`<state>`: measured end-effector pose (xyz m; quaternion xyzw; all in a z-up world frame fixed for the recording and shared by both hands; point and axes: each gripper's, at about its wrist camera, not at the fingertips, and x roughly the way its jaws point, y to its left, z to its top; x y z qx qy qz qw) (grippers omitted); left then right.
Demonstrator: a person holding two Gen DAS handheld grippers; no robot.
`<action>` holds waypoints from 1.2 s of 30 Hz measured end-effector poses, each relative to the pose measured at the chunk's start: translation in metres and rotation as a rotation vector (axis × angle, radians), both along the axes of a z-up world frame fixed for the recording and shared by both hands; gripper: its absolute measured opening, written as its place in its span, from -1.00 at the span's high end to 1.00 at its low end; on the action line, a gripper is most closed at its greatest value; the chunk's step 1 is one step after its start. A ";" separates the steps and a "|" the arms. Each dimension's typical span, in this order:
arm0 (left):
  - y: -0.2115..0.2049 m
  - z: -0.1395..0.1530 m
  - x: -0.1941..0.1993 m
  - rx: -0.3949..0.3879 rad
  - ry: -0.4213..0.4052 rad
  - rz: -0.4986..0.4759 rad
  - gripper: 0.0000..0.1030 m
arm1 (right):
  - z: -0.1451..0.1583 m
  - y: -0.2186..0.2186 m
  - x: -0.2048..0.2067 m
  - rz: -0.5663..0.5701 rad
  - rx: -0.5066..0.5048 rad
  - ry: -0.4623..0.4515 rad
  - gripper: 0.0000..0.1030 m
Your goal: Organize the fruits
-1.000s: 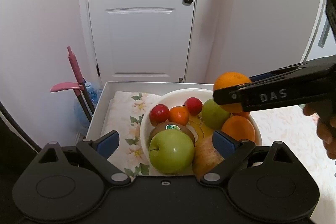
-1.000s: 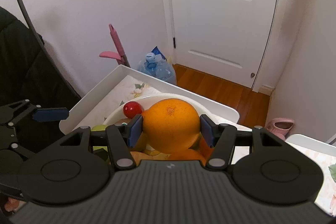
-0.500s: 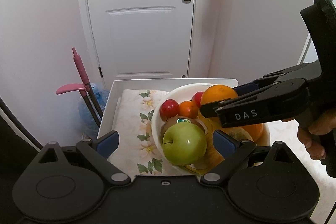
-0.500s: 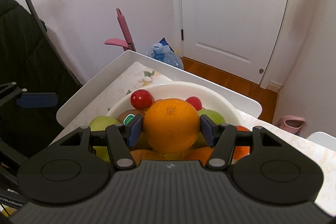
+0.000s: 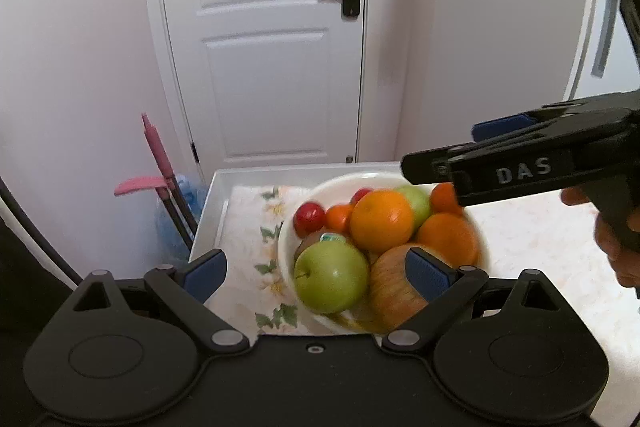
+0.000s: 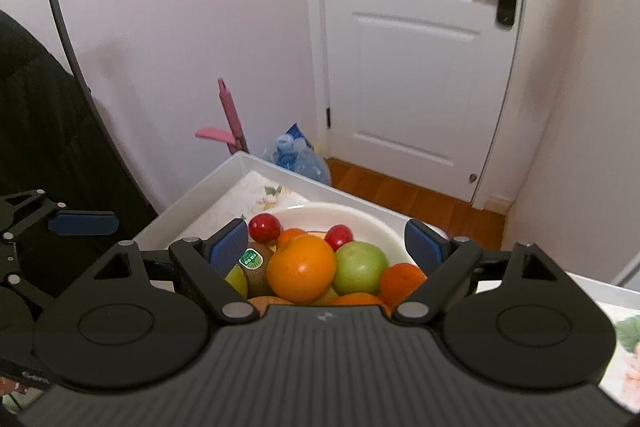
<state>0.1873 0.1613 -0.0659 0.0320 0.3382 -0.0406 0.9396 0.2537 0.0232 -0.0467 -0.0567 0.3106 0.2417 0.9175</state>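
Observation:
A white bowl [image 5: 482,239] [image 6: 380,223] on the floral cloth is piled with fruit. A big orange [image 5: 381,221] [image 6: 301,268] rests on top of the pile, free of any pad. Around it lie a green apple [image 5: 331,277], a red-yellow apple [image 5: 394,287], another green apple [image 6: 359,267], two red plums [image 6: 264,228], a stickered kiwi [image 6: 256,263] and more oranges [image 5: 448,237]. My right gripper [image 6: 326,245] hangs above the bowl, its jaws opening wide with nothing pressed between them. My left gripper [image 5: 318,269] stands open at the bowl's near side.
The bowl sits in a white tray [image 5: 224,183] lined with floral cloth [image 5: 248,227]. Beyond the tray's far edge are a pink-handled tool [image 5: 158,155], a water bottle [image 6: 304,163] and a white door [image 5: 264,39]. A hand [image 5: 616,243] holds the right gripper. Dark fabric [image 6: 44,131] fills the left.
The right gripper lowered the orange onto the fruit pile, spread its jaws and let go, then drew back upward. The left gripper shifted slightly and stayed open.

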 end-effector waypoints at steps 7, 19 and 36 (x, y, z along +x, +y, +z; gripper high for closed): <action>-0.024 0.043 -0.032 0.000 -0.063 0.014 -0.91 | 0.051 -0.043 -0.056 -0.081 0.018 -0.037 -0.95; -0.062 0.094 -0.102 0.005 -0.156 0.062 -1.00 | 0.084 -0.120 -0.155 -0.337 -0.029 -0.056 -1.00; -0.085 0.090 -0.155 0.003 -0.149 0.064 -1.00 | 0.067 -0.148 -0.216 -0.454 -0.035 -0.029 -1.00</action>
